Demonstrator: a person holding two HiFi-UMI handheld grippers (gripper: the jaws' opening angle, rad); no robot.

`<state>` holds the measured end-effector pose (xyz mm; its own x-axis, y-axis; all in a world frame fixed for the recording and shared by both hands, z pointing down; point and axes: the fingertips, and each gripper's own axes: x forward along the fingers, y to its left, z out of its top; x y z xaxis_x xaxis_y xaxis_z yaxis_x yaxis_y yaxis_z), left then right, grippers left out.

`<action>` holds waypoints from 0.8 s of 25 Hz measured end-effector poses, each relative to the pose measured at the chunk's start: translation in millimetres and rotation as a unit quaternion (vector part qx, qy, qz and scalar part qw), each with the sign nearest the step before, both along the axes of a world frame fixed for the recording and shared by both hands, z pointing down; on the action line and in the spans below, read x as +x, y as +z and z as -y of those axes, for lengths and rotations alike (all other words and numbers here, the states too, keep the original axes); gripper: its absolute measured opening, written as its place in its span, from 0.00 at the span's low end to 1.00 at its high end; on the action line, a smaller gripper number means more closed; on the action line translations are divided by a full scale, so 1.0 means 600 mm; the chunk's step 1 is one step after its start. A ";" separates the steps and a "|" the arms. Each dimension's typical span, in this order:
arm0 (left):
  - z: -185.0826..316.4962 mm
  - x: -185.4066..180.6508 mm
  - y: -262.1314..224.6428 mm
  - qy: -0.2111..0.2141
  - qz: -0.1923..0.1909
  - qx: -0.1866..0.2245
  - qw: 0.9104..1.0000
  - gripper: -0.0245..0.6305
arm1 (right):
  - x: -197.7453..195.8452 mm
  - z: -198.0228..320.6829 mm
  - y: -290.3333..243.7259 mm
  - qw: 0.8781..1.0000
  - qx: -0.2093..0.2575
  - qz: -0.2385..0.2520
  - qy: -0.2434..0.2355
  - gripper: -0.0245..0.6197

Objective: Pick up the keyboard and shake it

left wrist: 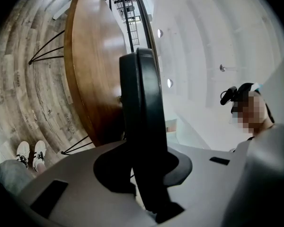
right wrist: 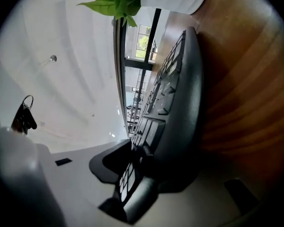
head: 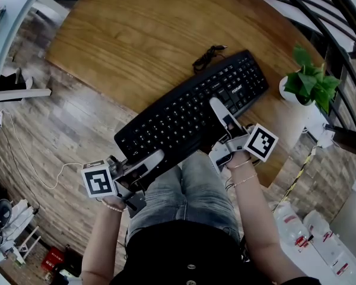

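keyboard (head: 190, 108): black, full-size, rigid flat slab. it lies slanted across the near edge of the round wooden table (head: 136, 34), with its left end and near long edge hanging out over the person's knees. cable (head: 207, 57) is bunched loose on the table behind it. can't tell if the keyboard is clear of the tabletop yet.

left gripper (head: 154, 158) is clamped on the left end, with the body edge-on between its jaws. right gripper (head: 218, 108) has the near long edge deep in its jaws: upper finger across the keys, lower one underneath. looks closed on it.

step: two-point grasp is about done, lift not clearly begun. next move: raise both ends together, then shake. that needs even grip on both sides so the slab doesn't pivot, plus cable slack. potted plant (head: 308, 82) sits near the right end, so keep off it.
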<state>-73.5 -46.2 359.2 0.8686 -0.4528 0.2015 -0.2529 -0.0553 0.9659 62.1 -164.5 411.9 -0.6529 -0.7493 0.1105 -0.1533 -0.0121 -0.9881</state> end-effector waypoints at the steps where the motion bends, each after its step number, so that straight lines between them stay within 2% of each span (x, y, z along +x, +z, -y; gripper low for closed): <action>1: 0.000 0.000 0.002 0.000 0.002 0.000 1.000 0.17 | 0.001 -0.001 -0.002 1.000 0.006 0.004 -0.001 0.30; 5: -0.002 0.001 0.010 0.011 0.022 0.007 1.000 0.17 | 0.002 -0.002 -0.001 1.000 0.015 -0.005 -0.002 0.25; 15: -0.005 -0.001 0.010 0.022 0.048 0.043 0.998 0.18 | -0.001 -0.001 -0.016 0.999 0.037 -0.015 -0.001 0.23; 20: -0.013 -0.014 0.090 0.024 0.034 0.063 0.997 0.18 | -0.010 -0.009 0.046 0.998 0.054 -0.031 -0.002 0.23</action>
